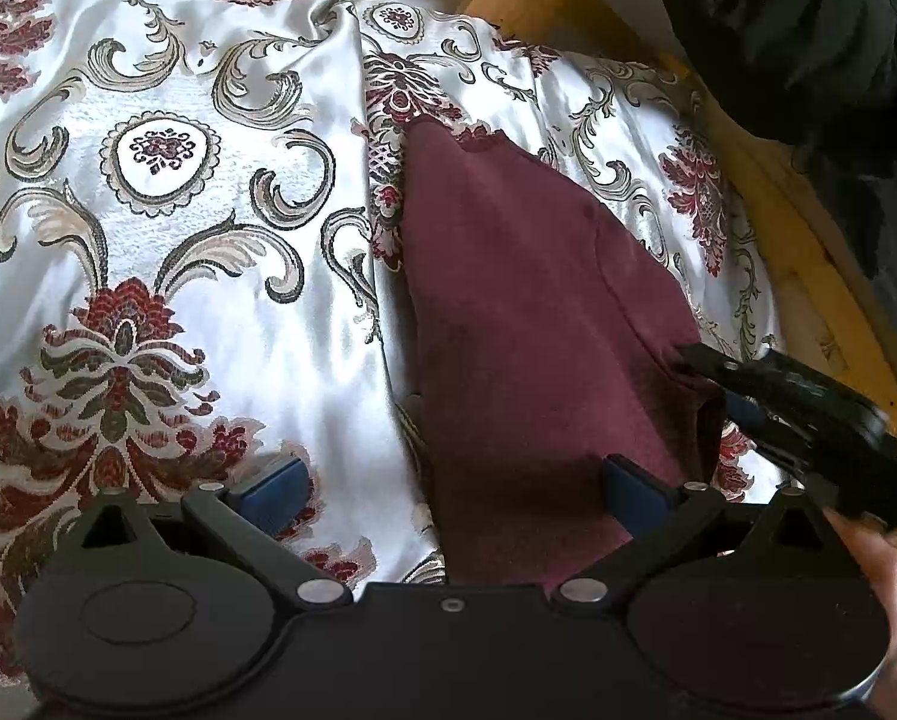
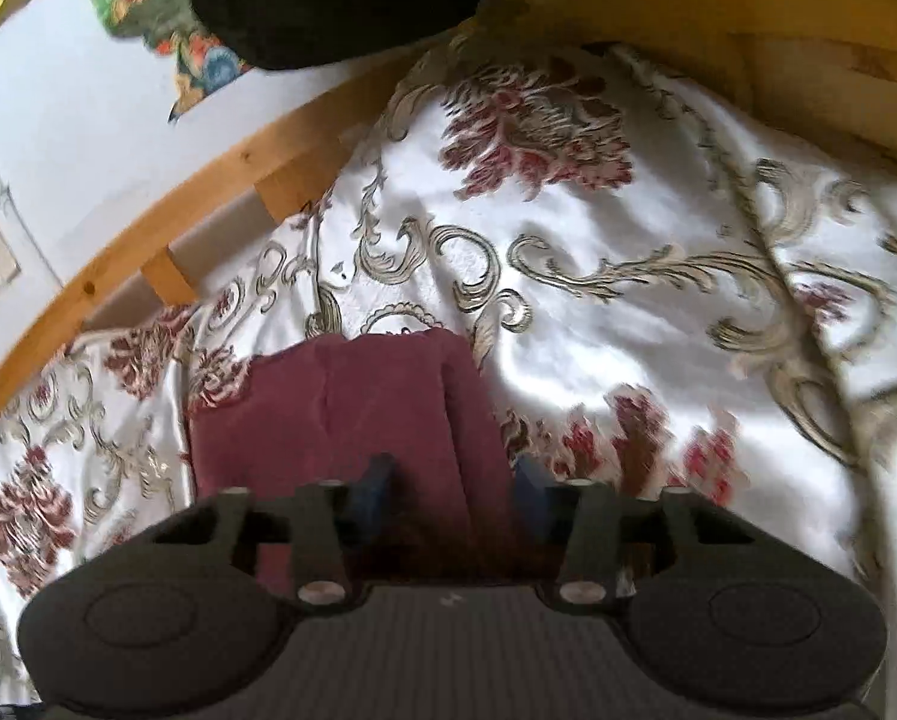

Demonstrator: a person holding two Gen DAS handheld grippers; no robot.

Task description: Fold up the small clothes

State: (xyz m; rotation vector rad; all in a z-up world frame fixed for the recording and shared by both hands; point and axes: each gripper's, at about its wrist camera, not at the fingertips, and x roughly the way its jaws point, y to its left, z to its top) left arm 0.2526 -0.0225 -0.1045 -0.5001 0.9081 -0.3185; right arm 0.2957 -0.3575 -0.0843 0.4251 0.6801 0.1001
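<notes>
A maroon garment (image 1: 526,312) lies in a long strip on the floral satin bedspread (image 1: 178,240). My left gripper (image 1: 457,492) is open wide over its near end, and the cloth runs past the right blue pad (image 1: 634,489). My right gripper (image 1: 697,360) reaches in from the right to the garment's right edge, where creases converge. In the right wrist view the maroon garment (image 2: 352,414) passes between the right gripper's (image 2: 453,486) jaws. They stand partly apart around a raised fold, and the blue pads (image 2: 376,483) do not visibly squeeze it.
A wooden bed frame (image 1: 796,240) borders the bedspread on the right and curves along the far side (image 2: 166,228). A black bundle of fabric (image 1: 796,30) hangs over the frame. A hand (image 1: 880,576) holds the right gripper. Colourful pictures (image 2: 142,0) hang on the wall.
</notes>
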